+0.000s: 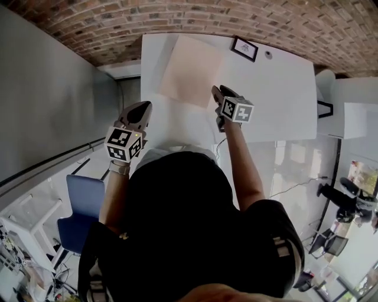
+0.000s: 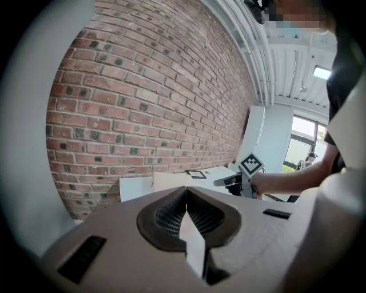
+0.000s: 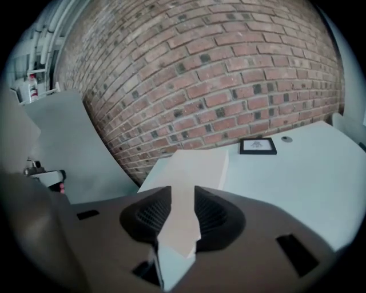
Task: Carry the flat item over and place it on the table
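The flat item is a pale beige board (image 1: 192,71) that lies flat on the white table (image 1: 277,94), toward its far left corner. My right gripper (image 1: 217,91) hovers above the board's near right edge. In the right gripper view its jaws (image 3: 183,191) stand a little apart with nothing gripped, and the board (image 3: 197,163) shows through the gap. My left gripper (image 1: 142,106) hangs off the table's left side, away from the board. Seen from the left gripper view, its jaws (image 2: 186,191) meet at the tips and hold nothing; the board (image 2: 171,180) and right gripper (image 2: 226,181) lie beyond.
A small black picture frame (image 1: 244,48) and a small round fitting (image 1: 269,54) sit near the table's far edge by the brick wall (image 1: 236,17). A grey partition (image 1: 47,106) stands left of the table. A blue chair (image 1: 80,212) is behind me on the left.
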A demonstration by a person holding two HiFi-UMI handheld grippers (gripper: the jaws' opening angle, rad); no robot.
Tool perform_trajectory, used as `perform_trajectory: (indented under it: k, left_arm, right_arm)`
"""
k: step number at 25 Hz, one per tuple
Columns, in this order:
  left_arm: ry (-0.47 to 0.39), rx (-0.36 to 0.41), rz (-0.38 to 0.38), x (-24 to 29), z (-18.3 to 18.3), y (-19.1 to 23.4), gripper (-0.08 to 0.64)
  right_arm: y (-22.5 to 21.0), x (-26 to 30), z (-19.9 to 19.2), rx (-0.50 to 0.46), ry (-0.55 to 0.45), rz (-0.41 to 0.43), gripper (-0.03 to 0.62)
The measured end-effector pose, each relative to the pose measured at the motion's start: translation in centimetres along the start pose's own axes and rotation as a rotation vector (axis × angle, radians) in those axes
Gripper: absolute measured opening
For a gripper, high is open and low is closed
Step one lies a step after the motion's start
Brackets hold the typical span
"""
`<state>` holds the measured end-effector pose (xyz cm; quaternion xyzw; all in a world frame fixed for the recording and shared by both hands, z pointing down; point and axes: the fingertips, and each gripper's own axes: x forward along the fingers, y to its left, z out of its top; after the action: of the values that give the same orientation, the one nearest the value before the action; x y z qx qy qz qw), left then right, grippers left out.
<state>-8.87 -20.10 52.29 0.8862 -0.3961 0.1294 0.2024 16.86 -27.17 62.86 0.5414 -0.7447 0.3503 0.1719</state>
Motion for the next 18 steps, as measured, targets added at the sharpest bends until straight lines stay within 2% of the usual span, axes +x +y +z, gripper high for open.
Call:
perform_trajectory:
  k: [2, 4, 12, 18]
  left_arm:
    - [-0.014, 0.004, -0.008, 0.2, 0.4, -0.9, 0.005]
    - [-0.037, 0.005, -0.016, 0.4, 1.1, -1.7, 0.005]
    - [-0.136, 0.004, -0.082, 0.7, 3.9, -6.2, 0.003]
    - [-0.16, 0.027, -0.127, 0.4, 5.1, -9.3, 0.003]
  right_arm:
    - [0.9, -2.2, 1.1, -0.033, -0.059, 0.01, 0.062]
    - [1.8, -4.5, 2.3, -0.073, -0.12, 0.025, 0.018]
    - [5.8, -13.6, 4.7, -0.251, -0.287, 0.099, 0.011]
    - [6.7, -19.3, 4.2, -0.272, -0.373, 0.115, 0.011]
